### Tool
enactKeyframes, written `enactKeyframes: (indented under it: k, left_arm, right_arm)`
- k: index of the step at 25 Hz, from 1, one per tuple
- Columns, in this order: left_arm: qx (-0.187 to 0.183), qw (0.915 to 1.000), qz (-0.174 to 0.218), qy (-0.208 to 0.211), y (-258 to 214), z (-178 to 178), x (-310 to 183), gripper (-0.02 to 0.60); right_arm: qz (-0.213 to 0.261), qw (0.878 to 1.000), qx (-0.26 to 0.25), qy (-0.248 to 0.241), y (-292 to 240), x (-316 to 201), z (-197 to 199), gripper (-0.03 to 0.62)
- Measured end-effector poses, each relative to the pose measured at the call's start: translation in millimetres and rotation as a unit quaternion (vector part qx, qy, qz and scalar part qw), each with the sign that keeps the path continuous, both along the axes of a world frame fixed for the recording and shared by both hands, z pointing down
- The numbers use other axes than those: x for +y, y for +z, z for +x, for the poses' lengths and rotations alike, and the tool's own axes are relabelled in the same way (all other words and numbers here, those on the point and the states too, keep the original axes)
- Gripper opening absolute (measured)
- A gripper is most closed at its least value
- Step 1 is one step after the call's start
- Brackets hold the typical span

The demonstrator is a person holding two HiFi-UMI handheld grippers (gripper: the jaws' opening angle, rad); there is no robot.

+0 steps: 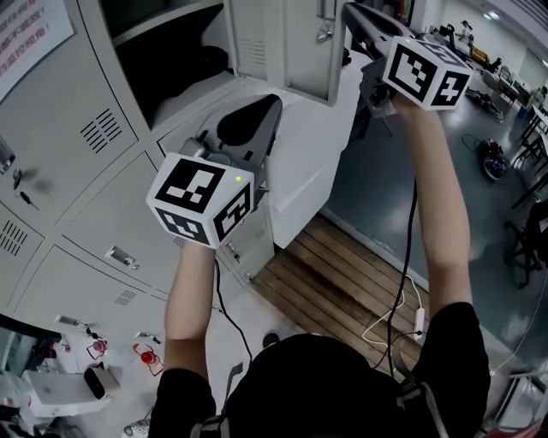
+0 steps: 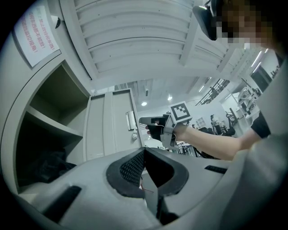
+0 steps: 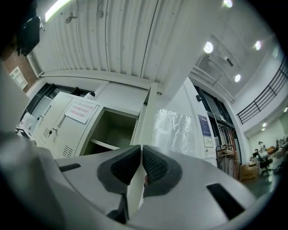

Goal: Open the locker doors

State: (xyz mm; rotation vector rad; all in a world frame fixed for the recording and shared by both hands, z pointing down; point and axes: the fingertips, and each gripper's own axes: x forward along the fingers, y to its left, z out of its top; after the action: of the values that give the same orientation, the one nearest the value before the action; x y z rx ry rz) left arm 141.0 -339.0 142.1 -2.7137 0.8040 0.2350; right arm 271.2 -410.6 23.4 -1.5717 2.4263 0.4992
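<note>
- The right gripper (image 1: 355, 17), at the upper right of the head view, has its fingers closed on the thin free edge of an open locker door (image 1: 287, 47). In the right gripper view the white sheet runs down between the pads.
- The left gripper (image 1: 261, 115), mid-frame, looks likewise clamped on the edge of a second door panel (image 1: 308, 145) just below. A grey sheet sits between its pads in the left gripper view.
- Likely risk: each hold is only a pinch on bare sheet metal. A pull at an angle could let the edge slide out and the door swing back.
- Another risk: the two doors stand close together, so swinging one wide may knock it against the other or against the opposite gripper.
- The cable (image 1: 402, 316) trailing below the right arm could catch on a door corner.
- The doors are pale grey steel, flat and thin. The one at the top of the frame carries a small latch handle (image 1: 324, 30).
- Beside it, the open compartment (image 1: 163, 51) at the upper left is dark, with a shelf and a black bundle (image 1: 201, 60) inside.
- The closed lockers (image 1: 68, 162) fill the left of the frame, with louvred vents and small handles, not yet opened.
</note>
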Motion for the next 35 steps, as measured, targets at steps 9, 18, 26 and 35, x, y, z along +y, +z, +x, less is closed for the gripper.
enactKeyframes:
  k: [9, 18, 26, 35]
  left_arm:
    - [-0.008, 1.0, -0.003, 0.002, 3, 6, -9, 0.015]
    - [-0.01, 0.9999, -0.007, -0.007, 5, 4, -17, 0.015]
    - [-0.012, 0.9998, -0.01, -0.013, 5, 3, -16, 0.015]
    - [-0.013, 0.9996, -0.01, -0.022, 5, 4, -9, 0.015]
  right_arm:
    - [-0.01, 0.999, -0.031, 0.013, 0, -25, 31, 0.012]
    - [-0.01, 0.999, -0.04, 0.033, -1, -39, 47, 0.006]
    - [-0.017, 0.997, -0.066, 0.037, 0, -51, 57, 0.006]
    - [-0.024, 0.996, -0.074, 0.033, -1, -53, 64, 0.006]
